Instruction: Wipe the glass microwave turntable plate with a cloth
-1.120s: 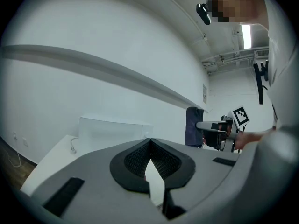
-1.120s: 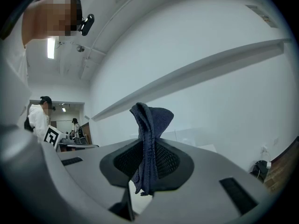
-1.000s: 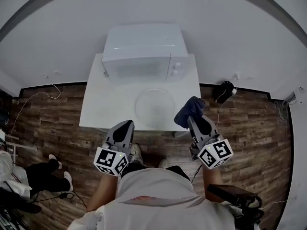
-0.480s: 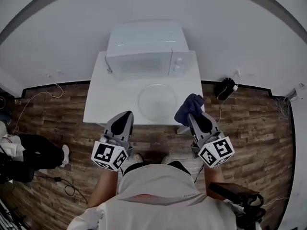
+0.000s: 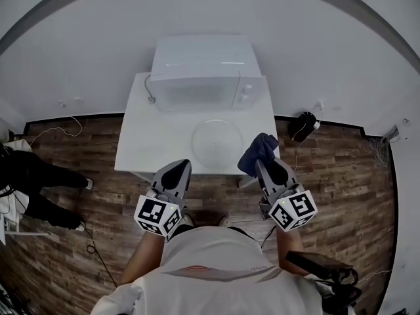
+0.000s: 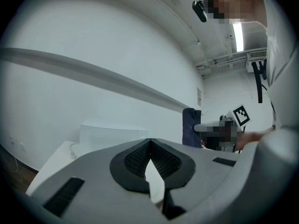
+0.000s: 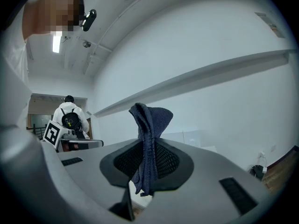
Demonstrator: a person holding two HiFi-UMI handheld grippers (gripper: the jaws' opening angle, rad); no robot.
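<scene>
Though the view has swayed over the last second, little has really shifted. The table (image 5: 138, 146) lies just ahead of both tongs, with the microwave (image 5: 197, 71) beyond. The glass turntable plate (image 5: 217, 138) sits ahead, between the two. The left tongs (image 5: 178, 169) are pinched together on nothing. The right tongs (image 5: 269, 165) are clamped on the dark cloth (image 5: 259, 151) — still short of the plate, so wiping hasn't begun, I'd say.
</scene>
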